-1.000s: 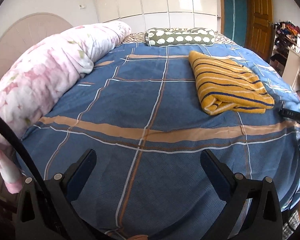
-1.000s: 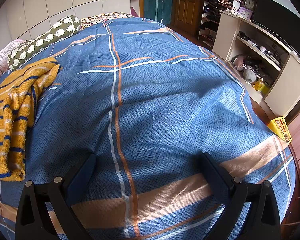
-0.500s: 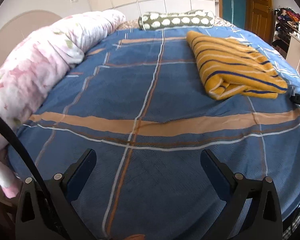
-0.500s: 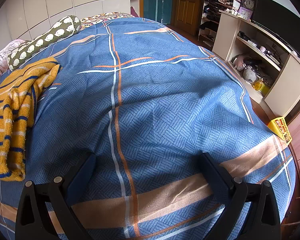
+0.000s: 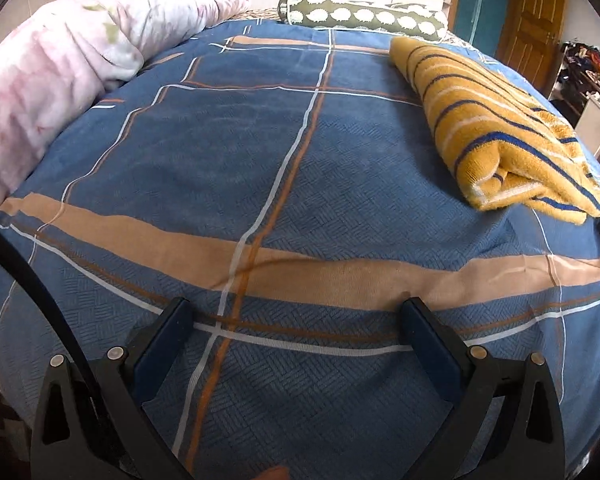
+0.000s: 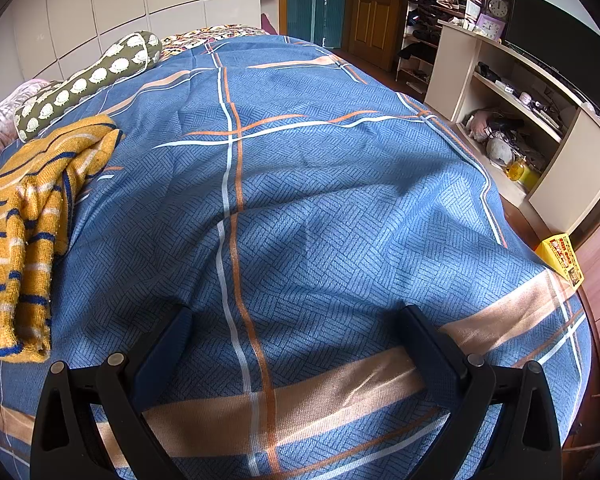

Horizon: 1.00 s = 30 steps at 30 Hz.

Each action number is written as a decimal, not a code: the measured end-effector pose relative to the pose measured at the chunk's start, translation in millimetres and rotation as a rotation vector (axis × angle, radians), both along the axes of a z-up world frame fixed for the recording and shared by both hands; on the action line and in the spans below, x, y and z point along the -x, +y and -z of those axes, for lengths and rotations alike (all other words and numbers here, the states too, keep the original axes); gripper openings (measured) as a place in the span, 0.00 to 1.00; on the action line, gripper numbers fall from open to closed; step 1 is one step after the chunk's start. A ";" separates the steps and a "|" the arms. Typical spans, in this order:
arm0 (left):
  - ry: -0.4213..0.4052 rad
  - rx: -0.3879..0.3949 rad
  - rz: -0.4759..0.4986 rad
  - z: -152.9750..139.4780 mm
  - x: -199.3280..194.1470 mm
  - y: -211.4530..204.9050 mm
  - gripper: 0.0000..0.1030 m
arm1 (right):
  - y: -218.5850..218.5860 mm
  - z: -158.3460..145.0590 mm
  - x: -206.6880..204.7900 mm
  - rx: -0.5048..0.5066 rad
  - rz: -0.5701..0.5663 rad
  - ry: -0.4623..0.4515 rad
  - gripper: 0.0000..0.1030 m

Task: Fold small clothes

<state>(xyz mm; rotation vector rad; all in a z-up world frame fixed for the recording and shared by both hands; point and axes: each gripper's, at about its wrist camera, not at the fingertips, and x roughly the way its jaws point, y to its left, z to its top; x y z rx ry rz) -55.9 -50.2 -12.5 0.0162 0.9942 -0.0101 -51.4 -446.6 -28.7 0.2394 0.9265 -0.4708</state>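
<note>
A folded mustard-yellow striped sweater lies on a bed covered by a blue plaid bedspread. From the left wrist view, the left gripper hovers low over bare bedspread with its jaws spread wide and holding nothing; the sweater sits well ahead and to the right of them. From the right wrist view, the right gripper is likewise spread and empty (only bedspread between its fingers), with the sweater off to the left, well apart. A green patterned bolster and a pink floral quilt lie along the far edges.
</note>
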 end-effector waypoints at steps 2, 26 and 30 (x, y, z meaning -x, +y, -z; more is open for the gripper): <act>-0.003 -0.001 0.000 0.7 0.5 -0.2 1.00 | -0.7 0.7 -2.5 -0.002 0.003 0.002 1.00; -0.108 -0.012 0.019 -61.3 26.4 -0.6 1.00 | 24.3 -50.0 39.2 0.018 -0.034 -0.152 1.00; -0.096 -0.005 0.038 -64.2 25.0 -8.0 1.00 | 64.8 -82.8 52.3 0.031 -0.162 -0.275 1.00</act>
